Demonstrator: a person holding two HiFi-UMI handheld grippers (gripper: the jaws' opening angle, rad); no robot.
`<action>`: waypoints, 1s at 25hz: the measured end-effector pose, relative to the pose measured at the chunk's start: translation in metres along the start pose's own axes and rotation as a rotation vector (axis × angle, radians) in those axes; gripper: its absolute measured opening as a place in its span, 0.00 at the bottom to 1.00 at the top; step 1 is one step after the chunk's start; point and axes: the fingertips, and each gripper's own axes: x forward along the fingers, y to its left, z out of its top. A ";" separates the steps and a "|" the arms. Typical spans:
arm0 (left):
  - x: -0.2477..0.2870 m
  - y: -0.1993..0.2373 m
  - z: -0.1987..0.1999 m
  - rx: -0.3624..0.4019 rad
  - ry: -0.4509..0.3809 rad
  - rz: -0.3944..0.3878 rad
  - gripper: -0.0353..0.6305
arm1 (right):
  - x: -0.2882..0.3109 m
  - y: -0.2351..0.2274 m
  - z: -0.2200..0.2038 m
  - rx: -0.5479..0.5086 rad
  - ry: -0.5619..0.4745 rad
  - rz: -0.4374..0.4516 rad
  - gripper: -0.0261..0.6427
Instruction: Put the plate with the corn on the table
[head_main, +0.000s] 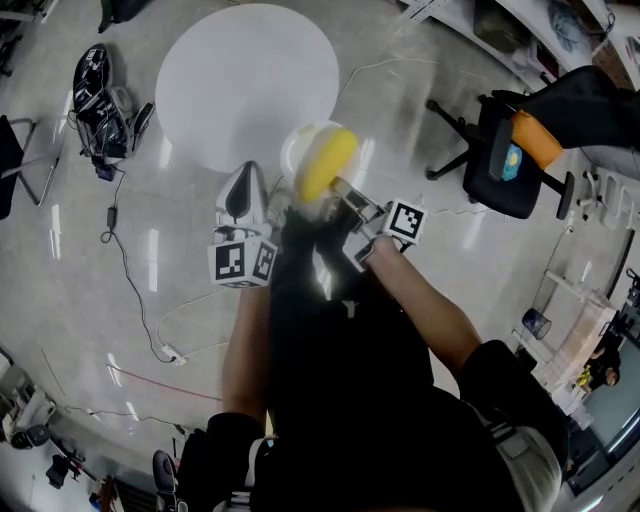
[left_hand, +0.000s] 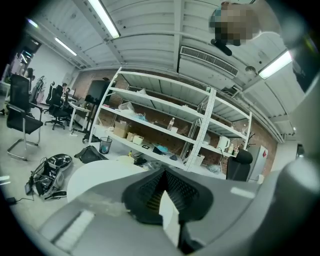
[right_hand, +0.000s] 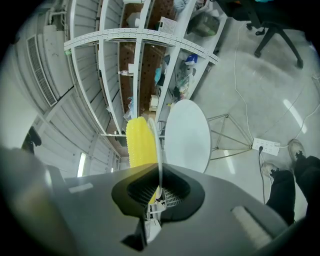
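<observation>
right gripper (right_hand: 159, 186) pinching plate (head_main: 298, 143) rim; left gripper (left_hand: 161, 192) closed, empty | risk: plate tips (single-edge pinch), corn (head_main: 326, 163) rolls off | risk: plate set overhanging table's (head_main: 240, 90) near edge

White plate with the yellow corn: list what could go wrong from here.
The right gripper pinches just the rim of the white plate; it could slip.
The yellow corn cob lies loose and could roll off.
Set near the edge of the round white table, it might fall.

One plate (head_main: 292, 147), one corn cob (head_main: 326, 162), one round white table (head_main: 240, 80), one power strip (head_main: 172, 353)
</observation>
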 end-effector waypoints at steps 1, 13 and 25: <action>0.002 0.002 -0.004 -0.003 0.002 0.003 0.06 | 0.002 -0.005 0.000 -0.003 0.004 0.000 0.07; 0.032 0.020 -0.051 -0.016 0.012 0.039 0.06 | 0.024 -0.061 0.007 0.007 0.026 0.000 0.07; 0.050 0.022 -0.098 -0.030 0.020 0.044 0.06 | 0.040 -0.103 0.011 0.018 0.057 0.002 0.07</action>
